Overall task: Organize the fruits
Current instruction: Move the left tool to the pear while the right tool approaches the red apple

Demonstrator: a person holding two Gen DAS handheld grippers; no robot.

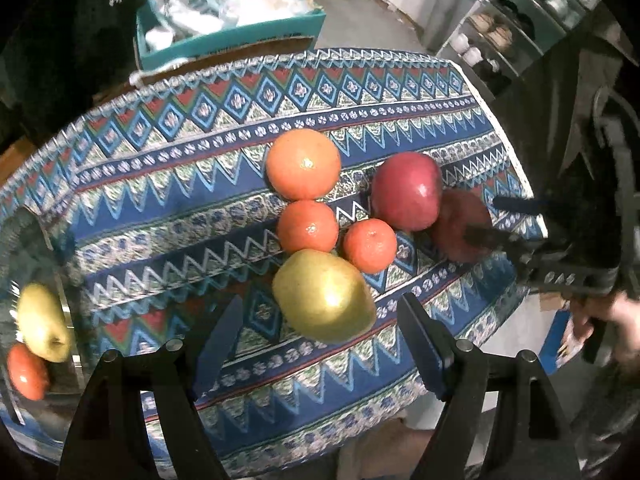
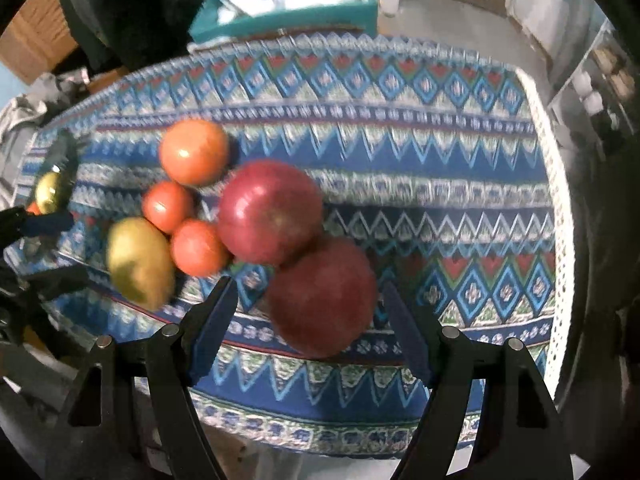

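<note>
Sitting in one cluster on the patterned tablecloth (image 1: 168,216): a yellow-green pear (image 1: 324,296), three oranges (one large (image 1: 303,163), two small (image 1: 307,226) (image 1: 370,245)) and two red apples (image 1: 406,190) (image 1: 460,226), most of them touching. The oranges are lying at about 12 o'clock from the pear, the apples at about 2 o'clock.

Left gripper (image 1: 320,340) is pointing steeply down, its jaws standing apart on either side of the pear, pads not pressing it.

Right gripper (image 2: 308,320) is likewise pointing steeply down, jaws spread either side of the nearer red apple, gripping nothing.

A glass bowl (image 1: 24,248) at 9 o'clock is holding another yellow fruit (image 1: 42,328) and an orange one (image 1: 28,372).

A teal box (image 1: 240,36) is sitting beyond the table at 12 o'clock.

No legible writing or brand is showing anywhere.
</note>
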